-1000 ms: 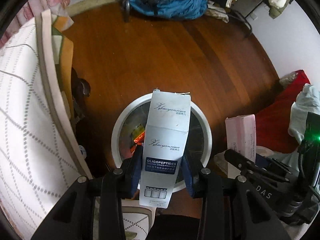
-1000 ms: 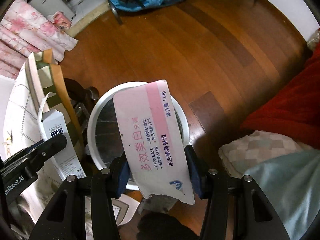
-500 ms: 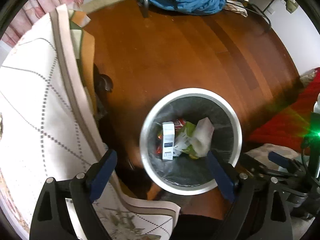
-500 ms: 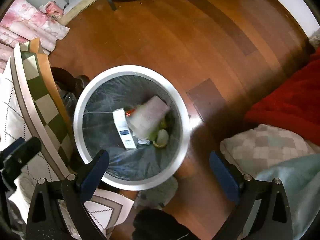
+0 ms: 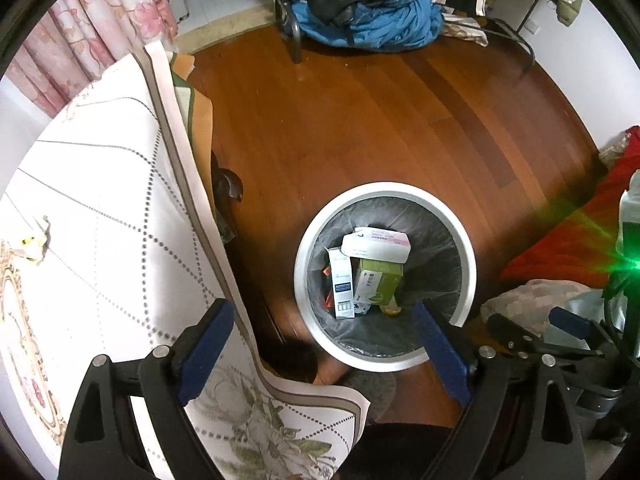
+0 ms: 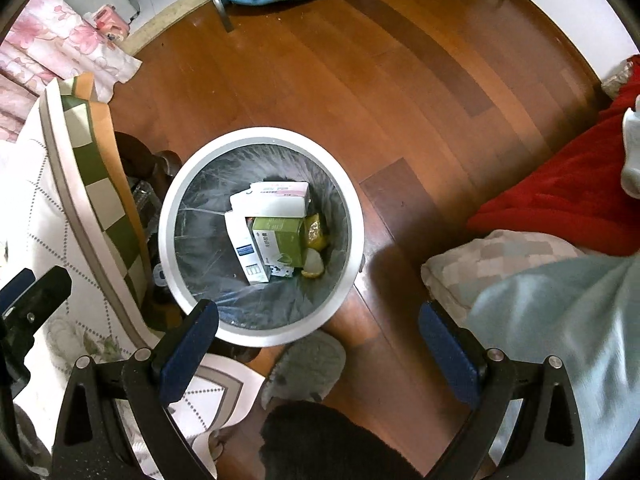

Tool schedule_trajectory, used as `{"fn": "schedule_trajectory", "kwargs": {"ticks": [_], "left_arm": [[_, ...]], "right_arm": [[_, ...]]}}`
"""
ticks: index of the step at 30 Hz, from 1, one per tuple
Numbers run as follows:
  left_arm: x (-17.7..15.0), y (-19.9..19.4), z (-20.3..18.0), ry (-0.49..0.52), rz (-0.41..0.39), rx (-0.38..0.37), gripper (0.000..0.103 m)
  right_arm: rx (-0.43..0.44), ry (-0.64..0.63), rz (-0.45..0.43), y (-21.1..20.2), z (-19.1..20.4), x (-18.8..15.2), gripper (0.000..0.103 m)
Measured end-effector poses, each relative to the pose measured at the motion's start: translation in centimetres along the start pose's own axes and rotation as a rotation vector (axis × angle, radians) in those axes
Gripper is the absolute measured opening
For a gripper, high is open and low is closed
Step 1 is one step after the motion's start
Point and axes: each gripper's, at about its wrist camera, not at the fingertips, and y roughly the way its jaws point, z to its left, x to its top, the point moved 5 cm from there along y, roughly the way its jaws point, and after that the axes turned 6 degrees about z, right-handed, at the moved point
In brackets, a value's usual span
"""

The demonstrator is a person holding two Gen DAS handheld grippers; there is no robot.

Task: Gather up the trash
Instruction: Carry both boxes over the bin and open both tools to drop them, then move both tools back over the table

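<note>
Both claws hang empty at the bottom of their frames, jaws spread wide: the left gripper (image 5: 320, 344) over the table edge and the near rim of the bin, the right gripper (image 6: 320, 340) just above a grey slipper (image 6: 308, 364) on the floor. Neither one holds or touches anything.

Just beyond them, at mid-frame in both views, stands the bin (image 5: 466, 248) (image 6: 264, 136), white-rimmed and lined with a dark bag. Inside it lie the collected pieces: a white box (image 5: 343, 284) (image 6: 246, 250) on its long side, a green box (image 5: 378, 282) (image 6: 280, 240) beside it, and a pink-and-white carton (image 5: 378, 242) (image 6: 272, 200) resting across their far ends. Some yellowish scraps (image 6: 314, 236) sit against the right wall of the bag.

So a good share of the job looks done. On the tablecloth (image 5: 100, 220) at the left of the frame, one small crumpled scrap (image 5: 34, 242) lies near the edge; I judge that it may be trash left to fetch, though it is too small to be sure.

Farther off, the wooden floor (image 5: 380, 100) shows no loose litter, only a blue heap of clothes (image 5: 368, 20) at the top.
</note>
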Motion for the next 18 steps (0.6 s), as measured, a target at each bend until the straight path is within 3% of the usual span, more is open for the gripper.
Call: {"fn": "schedule_trajectory", "kwargs": {"ticks": [9,18], "left_arm": [[-1.9,-4.7,0.4,-0.001,-0.08,-0.004,0.092],[-3.3,-11.4,2.0,-0.019,-0.192,0.003,0.092]], "right_arm": [[0.014,-0.008,-0.093,-5.9,0.4,-2.7,0.101],[0.058,-0.016,-0.232,-14.5,1.9,-5.2,0.101]]}}
